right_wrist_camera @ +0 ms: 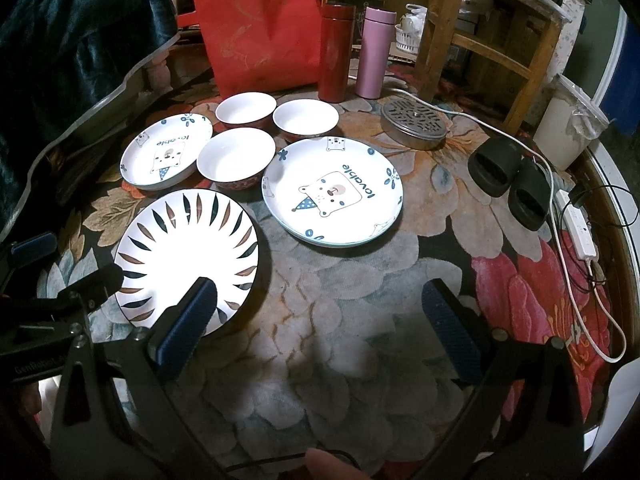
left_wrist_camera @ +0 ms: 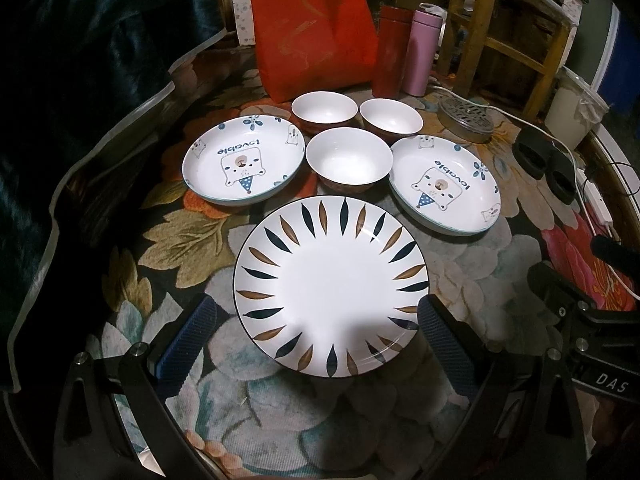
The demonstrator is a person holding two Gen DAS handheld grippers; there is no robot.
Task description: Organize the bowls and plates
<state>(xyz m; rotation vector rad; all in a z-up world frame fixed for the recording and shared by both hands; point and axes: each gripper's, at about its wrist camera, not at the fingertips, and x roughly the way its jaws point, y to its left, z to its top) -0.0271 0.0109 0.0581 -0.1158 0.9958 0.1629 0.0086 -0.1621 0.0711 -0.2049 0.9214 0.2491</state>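
A leaf-patterned plate (left_wrist_camera: 331, 286) (right_wrist_camera: 188, 258) lies nearest on the flowered rug. Behind it stand two bear plates marked "lovable", one left (left_wrist_camera: 242, 162) (right_wrist_camera: 166, 156) and one right (left_wrist_camera: 446, 186) (right_wrist_camera: 332, 190). Between them sit three white bowls: a front one (left_wrist_camera: 349, 160) (right_wrist_camera: 236, 158), a back left one (left_wrist_camera: 324, 107) (right_wrist_camera: 246, 109) and a back right one (left_wrist_camera: 391, 118) (right_wrist_camera: 306, 118). My left gripper (left_wrist_camera: 316, 340) is open, its fingers either side of the leaf plate's near half, above it. My right gripper (right_wrist_camera: 320, 320) is open over bare rug, right of that plate.
A red bag (right_wrist_camera: 260, 28), a red flask (right_wrist_camera: 336, 52) and a pink flask (right_wrist_camera: 374, 52) stand at the back. A round metal grate (right_wrist_camera: 414, 124), black slippers (right_wrist_camera: 512, 176), a white power strip with cables (right_wrist_camera: 580, 232) and a wooden stool (right_wrist_camera: 492, 40) lie right. Dark fabric (right_wrist_camera: 60, 60) drapes left.
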